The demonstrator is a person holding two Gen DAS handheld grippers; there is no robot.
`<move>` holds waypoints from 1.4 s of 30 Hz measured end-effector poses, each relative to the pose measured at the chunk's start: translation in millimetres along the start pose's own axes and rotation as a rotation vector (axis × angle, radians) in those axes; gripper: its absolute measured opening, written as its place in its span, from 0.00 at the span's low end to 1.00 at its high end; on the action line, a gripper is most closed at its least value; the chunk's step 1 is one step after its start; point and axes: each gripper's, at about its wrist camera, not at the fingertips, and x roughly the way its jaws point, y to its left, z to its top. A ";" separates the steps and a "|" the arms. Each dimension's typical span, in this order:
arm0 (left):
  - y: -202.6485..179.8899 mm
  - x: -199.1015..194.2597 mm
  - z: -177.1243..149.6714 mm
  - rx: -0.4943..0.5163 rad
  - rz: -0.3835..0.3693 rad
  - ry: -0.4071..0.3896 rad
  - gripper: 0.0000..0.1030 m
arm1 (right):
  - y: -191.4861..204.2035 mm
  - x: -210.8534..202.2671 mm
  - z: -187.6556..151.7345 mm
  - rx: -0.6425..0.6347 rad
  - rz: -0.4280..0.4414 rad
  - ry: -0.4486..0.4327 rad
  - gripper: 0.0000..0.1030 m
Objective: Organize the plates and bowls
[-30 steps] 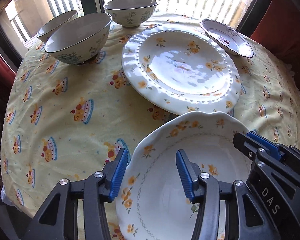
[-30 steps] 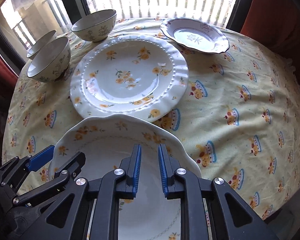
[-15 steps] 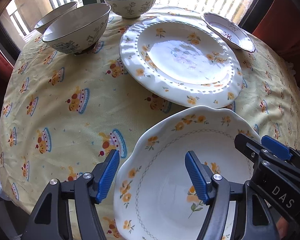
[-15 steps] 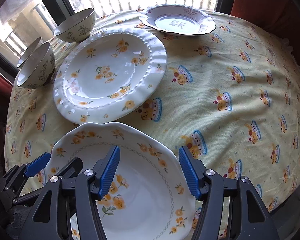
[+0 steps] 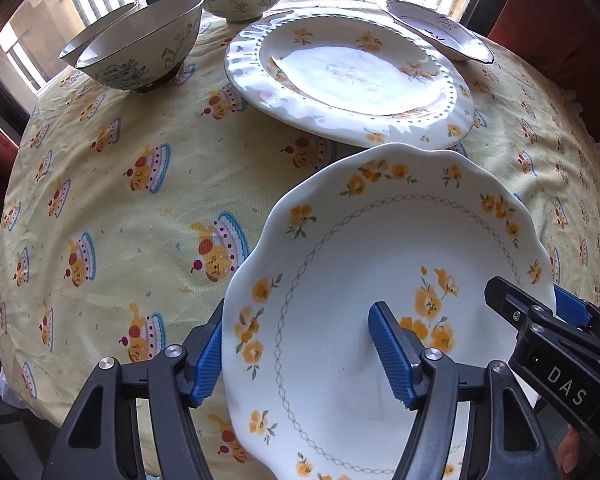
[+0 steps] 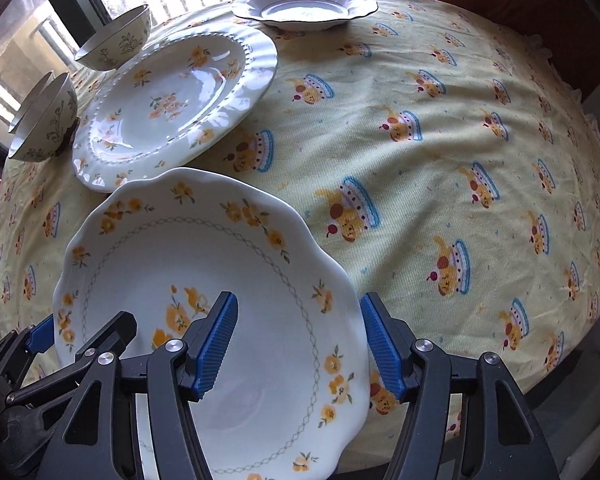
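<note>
A scalloped plate with yellow flowers (image 5: 380, 280) (image 6: 220, 288) lies at the near table edge. My left gripper (image 5: 296, 352) is open, its fingers straddling the plate's left rim. My right gripper (image 6: 298, 346) is open, its fingers straddling the plate's right rim. A large beaded plate (image 5: 348, 76) (image 6: 172, 100) lies just beyond it. A purple-patterned shallow dish (image 5: 440, 32) (image 6: 304, 6) sits at the far side. Three bowls (image 5: 140, 48) (image 6: 44, 124) stand at the far left.
A round table with a yellow cartoon-print cloth (image 6: 440, 160) holds everything. A bright window with railings lies behind it. Red chairs or curtains flank the table at the right and left.
Both grippers have opened wider and dropped lower toward the table. Their fingers now straddle the scalloped plate's opposite rims. The right gripper was nearly shut a second ago.
</note>
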 end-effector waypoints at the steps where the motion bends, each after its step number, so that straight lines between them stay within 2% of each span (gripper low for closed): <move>1: -0.9 -0.3 -0.3 -0.001 0.004 -0.005 0.63 | -1.0 1.5 -2.8 0.004 -0.003 0.005 0.65; 2: -0.4 -0.6 -0.5 -0.004 0.007 -0.010 0.63 | -2.3 2.8 -5.3 0.006 -0.004 0.012 0.65; 4: -0.3 -1.3 -0.9 -0.007 0.015 -0.016 0.62 | -3.3 3.7 -9.4 0.003 0.000 0.017 0.57; 10: -4.2 -4.6 -5.7 -0.016 0.025 -0.005 0.61 | -7.6 -0.7 -11.4 -0.011 -0.022 0.008 0.51; 22: -62.5 -9.8 5.8 0.012 0.013 -0.009 0.61 | -67.9 -16.5 6.3 0.011 -0.058 0.008 0.51; 34: -107.9 1.3 36.2 -0.001 0.002 -0.013 0.61 | -113.6 -11.2 36.7 0.005 -0.059 -0.014 0.51; 42: -128.6 17.4 50.8 -0.009 0.001 0.013 0.61 | -138.6 0.0 53.7 0.034 -0.052 0.010 0.51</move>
